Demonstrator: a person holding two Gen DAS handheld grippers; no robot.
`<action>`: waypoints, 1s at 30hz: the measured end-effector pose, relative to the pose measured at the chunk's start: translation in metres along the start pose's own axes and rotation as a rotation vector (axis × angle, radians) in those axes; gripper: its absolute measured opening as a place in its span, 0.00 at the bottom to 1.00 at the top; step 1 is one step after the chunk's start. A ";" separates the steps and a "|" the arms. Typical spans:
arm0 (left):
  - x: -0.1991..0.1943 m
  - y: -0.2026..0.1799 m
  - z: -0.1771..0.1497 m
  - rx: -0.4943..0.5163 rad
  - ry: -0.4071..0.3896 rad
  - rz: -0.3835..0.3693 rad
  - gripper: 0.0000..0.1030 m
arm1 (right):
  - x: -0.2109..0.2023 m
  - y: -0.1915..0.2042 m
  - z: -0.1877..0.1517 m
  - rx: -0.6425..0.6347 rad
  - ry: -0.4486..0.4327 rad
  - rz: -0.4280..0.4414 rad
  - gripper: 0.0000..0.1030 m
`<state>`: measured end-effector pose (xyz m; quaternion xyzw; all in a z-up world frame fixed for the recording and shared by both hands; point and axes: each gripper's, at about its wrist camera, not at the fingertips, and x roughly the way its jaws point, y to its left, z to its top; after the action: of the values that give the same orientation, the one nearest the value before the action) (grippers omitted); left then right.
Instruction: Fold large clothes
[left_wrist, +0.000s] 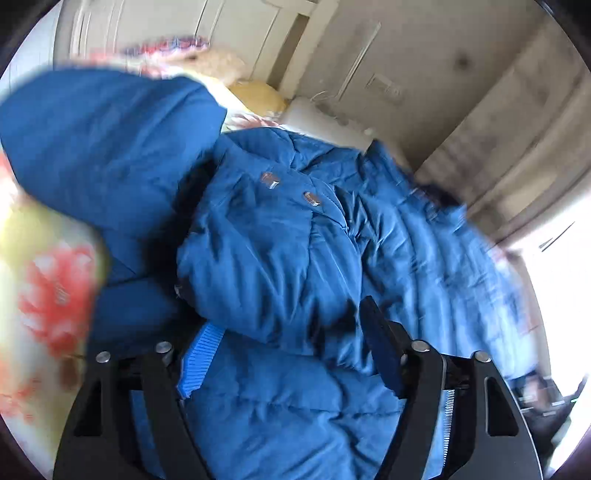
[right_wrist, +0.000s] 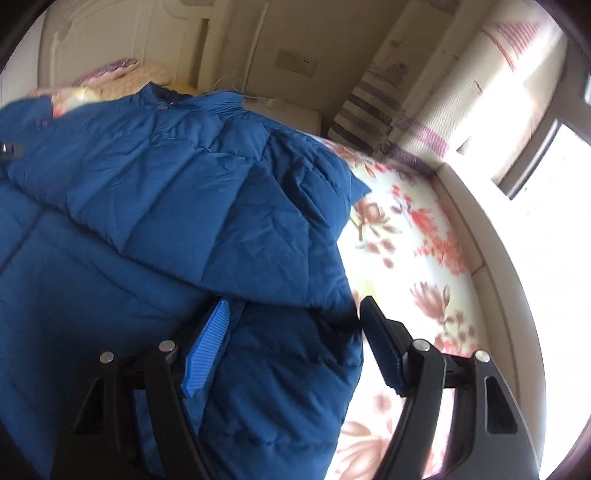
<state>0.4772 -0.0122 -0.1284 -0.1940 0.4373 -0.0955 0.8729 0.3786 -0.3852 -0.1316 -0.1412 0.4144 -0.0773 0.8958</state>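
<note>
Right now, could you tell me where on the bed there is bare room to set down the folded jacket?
The clearest free patch is the floral sheet, bordered by the blue jacket's edge on one side and the pale ledge under the window on the other. A smaller strip of sheet shows beyond the hood. The middle is crowded with jacket, and pillows fill the head end.

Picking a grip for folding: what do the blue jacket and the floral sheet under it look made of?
Blue quilted puffer jacket: thin synthetic shell, probably nylon or polyester, padded; stitched channels, faint sheen, fine creases. Floral bedsheet: flat, matte printed woven cloth, perhaps cotton; fibre unclear.
</note>
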 end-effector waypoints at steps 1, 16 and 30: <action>0.000 0.001 -0.002 -0.017 -0.006 -0.026 0.74 | 0.000 0.004 0.004 -0.038 -0.015 -0.029 0.70; 0.008 -0.012 -0.004 0.034 0.038 0.091 0.37 | 0.011 -0.001 0.002 -0.065 -0.054 -0.008 0.17; -0.069 -0.050 0.012 0.161 -0.296 0.183 0.86 | -0.014 -0.015 0.071 0.200 -0.148 0.227 0.60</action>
<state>0.4452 -0.0315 -0.0507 -0.0951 0.3108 -0.0206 0.9455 0.4232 -0.3824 -0.0731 -0.0087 0.3509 -0.0059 0.9364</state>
